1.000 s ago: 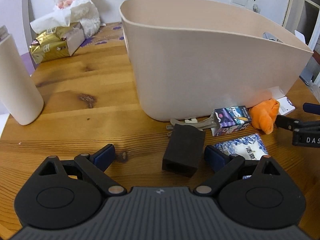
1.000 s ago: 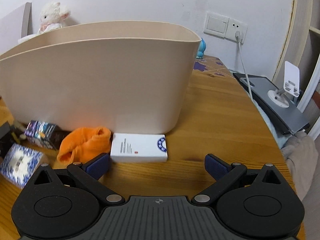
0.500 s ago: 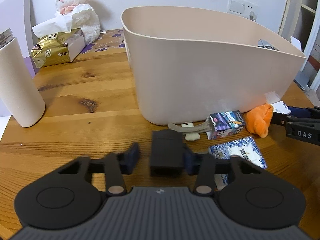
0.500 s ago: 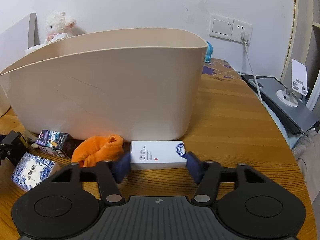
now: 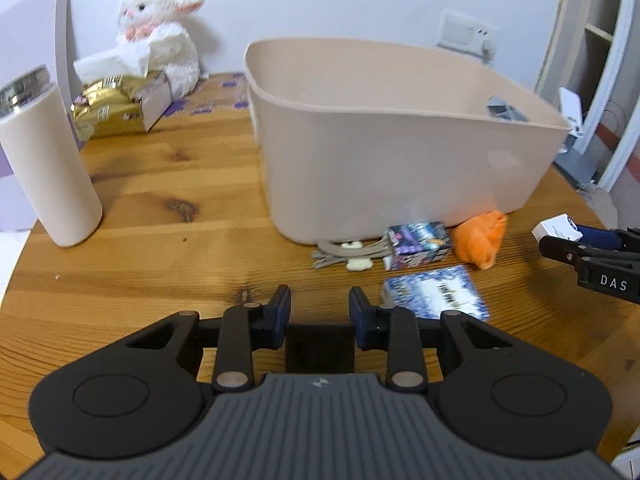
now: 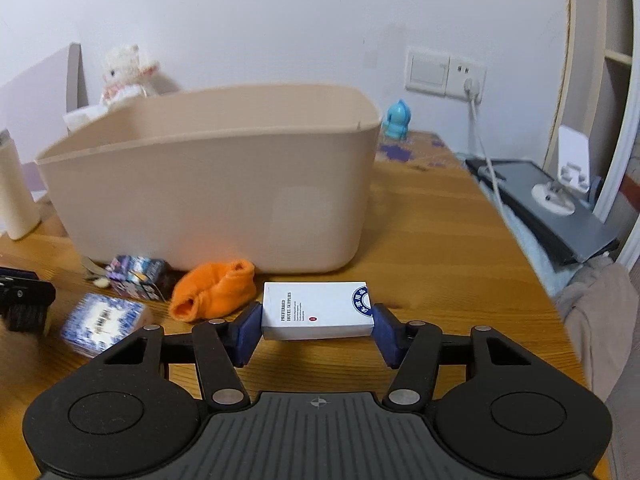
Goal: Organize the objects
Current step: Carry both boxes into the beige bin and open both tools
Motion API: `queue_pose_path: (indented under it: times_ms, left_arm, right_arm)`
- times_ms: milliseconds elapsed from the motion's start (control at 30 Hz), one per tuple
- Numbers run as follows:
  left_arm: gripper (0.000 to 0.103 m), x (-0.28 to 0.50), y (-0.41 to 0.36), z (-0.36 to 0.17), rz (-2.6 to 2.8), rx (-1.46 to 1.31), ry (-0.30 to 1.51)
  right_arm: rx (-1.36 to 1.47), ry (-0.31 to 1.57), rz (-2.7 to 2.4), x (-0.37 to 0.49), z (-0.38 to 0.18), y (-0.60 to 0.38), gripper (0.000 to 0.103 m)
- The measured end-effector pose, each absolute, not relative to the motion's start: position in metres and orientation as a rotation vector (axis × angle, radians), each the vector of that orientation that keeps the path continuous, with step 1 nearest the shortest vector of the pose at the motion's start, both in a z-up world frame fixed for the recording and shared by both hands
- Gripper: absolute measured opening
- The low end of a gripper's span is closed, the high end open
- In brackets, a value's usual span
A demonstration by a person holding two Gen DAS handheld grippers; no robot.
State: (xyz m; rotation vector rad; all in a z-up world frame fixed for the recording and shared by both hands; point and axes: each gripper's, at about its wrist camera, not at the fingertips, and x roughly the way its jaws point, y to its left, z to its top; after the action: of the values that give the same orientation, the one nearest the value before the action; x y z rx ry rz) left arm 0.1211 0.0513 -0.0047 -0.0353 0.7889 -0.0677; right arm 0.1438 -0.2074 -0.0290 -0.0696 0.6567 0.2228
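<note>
Your left hand-held gripper [image 5: 319, 307] is clamping a black block [image 5: 320, 350] — mostly hidden behind its fingers, above the counter [image 5: 168, 240]. Your right hand-held gripper [image 6: 315, 326] is pinching the white box [image 6: 318, 310] just before the beige bin [image 6: 216, 188] — whose inside is staying out of sight.

A plain white wall [image 6: 280, 20] is seen behind a round wooden surface [image 5: 160, 208] with visible knots and grain. A switch plate and socket [image 6: 444, 72] are mounted on the wall, and a white cable [image 6: 486, 168] is plugged in. At the right, a pale door frame [image 6: 624, 120] and a shelf [image 5: 600, 32] are seen. A lilac panel [image 5: 28, 32] stands at the left. A purple-patterned mat [image 5: 224, 96] is laid at the surface's far edge. Soft, even light fills the room.
</note>
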Motion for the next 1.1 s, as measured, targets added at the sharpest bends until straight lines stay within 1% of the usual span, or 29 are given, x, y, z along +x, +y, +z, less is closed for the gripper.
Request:
queue_pose_path:
  times_ms: [267, 600, 867, 967, 1100]
  left_arm:
    - [0.034, 0.107, 0.047, 0.011, -0.08, -0.03, 0.748]
    - [0.034, 0.107, 0.043, 0.07, -0.081, -0.017, 0.602]
    - [0.034, 0.151, 0.028, 0.1, -0.065, -0.007, 0.548]
    - [0.034, 0.174, 0.023, 0.099, -0.048, -0.002, 0.556]
    - [0.034, 0.208, 0.018, 0.086, -0.031, -0.008, 0.605]
  right_arm:
    - [-0.068, 0.579, 0.235, 0.118, 0.001, -0.214, 0.055]
    - [-0.045, 0.45, 0.261, 0.11, 0.044, -0.218, 0.055]
    - [-0.053, 0.397, 0.281, 0.134, 0.065, -0.201, 0.055]
    - [-0.053, 0.389, 0.281, 0.146, 0.068, -0.193, 0.055]
    - [-0.05, 0.416, 0.287, 0.169, 0.066, -0.185, 0.055]
